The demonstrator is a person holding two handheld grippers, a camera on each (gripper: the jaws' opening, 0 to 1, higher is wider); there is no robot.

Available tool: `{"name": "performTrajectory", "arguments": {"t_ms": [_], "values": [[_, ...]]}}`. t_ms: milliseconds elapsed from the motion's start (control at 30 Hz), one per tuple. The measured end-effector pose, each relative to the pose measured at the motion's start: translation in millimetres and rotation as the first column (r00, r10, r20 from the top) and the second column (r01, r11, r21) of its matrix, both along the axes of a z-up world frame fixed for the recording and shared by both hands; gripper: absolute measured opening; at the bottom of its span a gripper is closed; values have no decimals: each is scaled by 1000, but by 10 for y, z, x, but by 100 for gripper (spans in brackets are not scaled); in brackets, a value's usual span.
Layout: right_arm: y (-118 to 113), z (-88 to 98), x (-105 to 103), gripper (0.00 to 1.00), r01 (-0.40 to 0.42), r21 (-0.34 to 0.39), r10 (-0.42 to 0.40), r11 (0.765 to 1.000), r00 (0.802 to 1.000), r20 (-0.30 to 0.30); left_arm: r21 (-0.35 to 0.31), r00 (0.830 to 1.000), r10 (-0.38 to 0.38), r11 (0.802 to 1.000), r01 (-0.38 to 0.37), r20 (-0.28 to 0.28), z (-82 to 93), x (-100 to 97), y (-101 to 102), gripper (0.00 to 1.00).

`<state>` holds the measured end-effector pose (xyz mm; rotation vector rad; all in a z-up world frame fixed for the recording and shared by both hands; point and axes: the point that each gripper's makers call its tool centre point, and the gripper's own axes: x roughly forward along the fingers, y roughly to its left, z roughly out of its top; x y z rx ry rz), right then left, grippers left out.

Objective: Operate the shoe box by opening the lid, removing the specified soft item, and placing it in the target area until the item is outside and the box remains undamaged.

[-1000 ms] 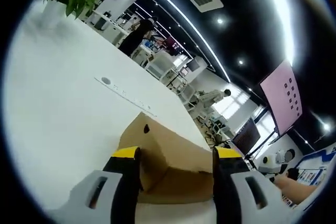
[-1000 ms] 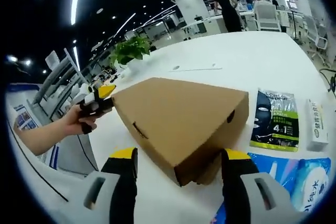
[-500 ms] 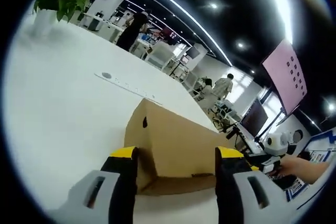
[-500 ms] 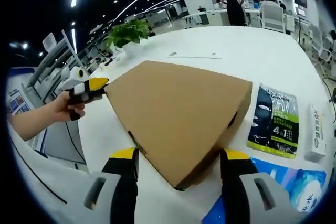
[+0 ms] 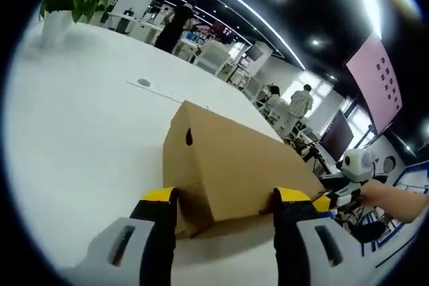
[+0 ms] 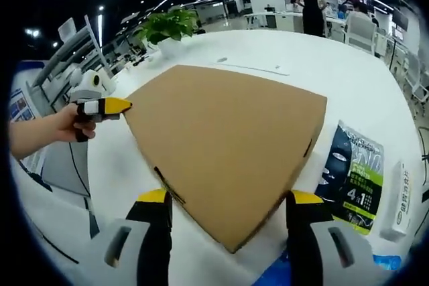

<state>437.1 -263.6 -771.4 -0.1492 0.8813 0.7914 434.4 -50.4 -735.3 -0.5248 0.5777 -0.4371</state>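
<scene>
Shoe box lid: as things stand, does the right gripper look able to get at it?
Probably yes. In the right gripper view the right gripper is open, its fingers straddling the near corner of the closed shoe box, with nothing between. The mask packet lies off to one side.

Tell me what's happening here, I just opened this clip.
A person holds a gripper in each hand at opposite ends of a closed cardboard shoe box on a white table. The left gripper and right gripper both have their jaws spread wide at the box's corners, gripping nothing. The lid is not open yet. A black and green packet lies beside the box.
</scene>
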Motion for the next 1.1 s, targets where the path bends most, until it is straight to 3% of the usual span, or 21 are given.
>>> {"name": "performTrajectory", "arguments": {"t_ms": [167, 333, 600, 667, 733, 767, 867, 900, 933, 1033, 1100], "values": [[-1, -107, 30, 70, -12, -29, 11, 999, 1000, -29, -9, 999, 28, 1000, -28, -31, -78, 38, 7, 59], [16, 62, 23, 72, 72, 97, -65, 993, 995, -73, -29, 997, 52, 998, -54, -53, -124, 22, 9, 60], [18, 148, 80, 73, 105, 153, -96, 983, 993, -66, -48, 997, 68, 996, -70, -40, -136, 38, -2, 62], [58, 210, 116, 76, 168, 228, -150, 959, 984, -94, -49, 997, 72, 996, -74, -37, -137, 43, 0, 62], [55, 304, 153, 78, 263, 310, -226, 914, 962, -151, -50, 997, 75, 996, -77, -35, -139, 41, 1, 62], [37, 312, 167, 78, 273, 317, -237, 908, 960, -150, -51, 996, 77, 996, -79, -36, -140, 39, 1, 63], [-131, 147, 191, 64, 266, 209, -249, 941, 963, -106, -55, 996, 86, 995, -88, -29, -140, 31, 2, 64], [-57, 157, 160, 65, 324, 268, -280, 907, 941, -190, -56, 996, 87, 995, -89, -32, -148, 34, -2, 64], [-34, 149, 143, 65, 348, 282, -289, 894, 929, -229, -57, 996, 87, 994, -88, -33, -152, 42, 8, 64], [-29, 144, 180, 66, 334, 296, -293, 895, 940, -173, -41, 996, 80, 996, -81, -25, -140, 57, 9, 63], [-35, 127, 197, 67, 336, 331, -299, 882, 941, -158, -44, 996, 81, 996, -82, -28, -143, 65, 11, 63]]}}
